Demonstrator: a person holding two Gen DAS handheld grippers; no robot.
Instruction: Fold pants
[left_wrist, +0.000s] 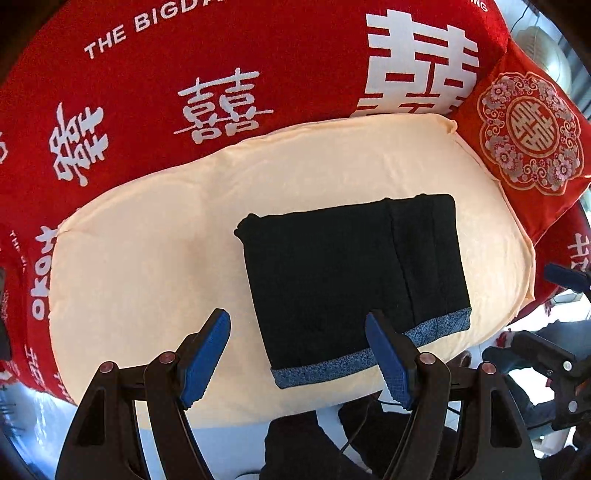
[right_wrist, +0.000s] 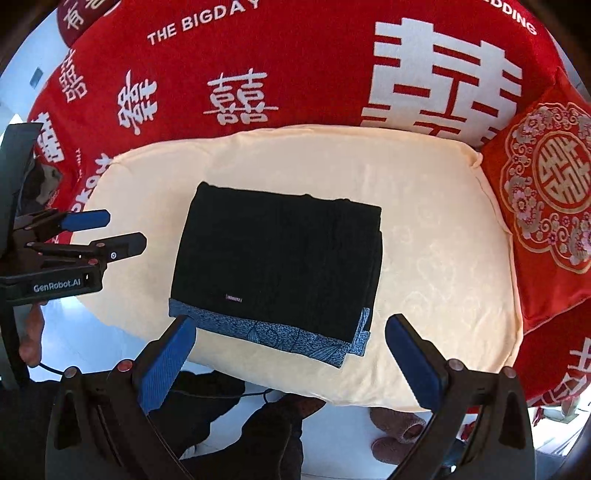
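Folded black pants (left_wrist: 351, 273) flat on cream cushion (left_wrist: 147, 266), beneath both empty, wide-apart grippers: left (left_wrist: 299, 363), right (right_wrist: 291, 365)

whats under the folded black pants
The folded black pants lie on a cream cushion, which sits on a red blanket. The cushion beneath the pants is covered.

We look steeply down from both wrist cameras, each past its own two blue fingers at the bottom edge. The left view sits over the cushion's (left_wrist: 155, 236) near edge, toward its left end; the right view hangs further right. Both share the cream cushion, the folded pants (left_wrist: 351, 273) and the red blanket (left_wrist: 184, 74) behind, from a moderate height.
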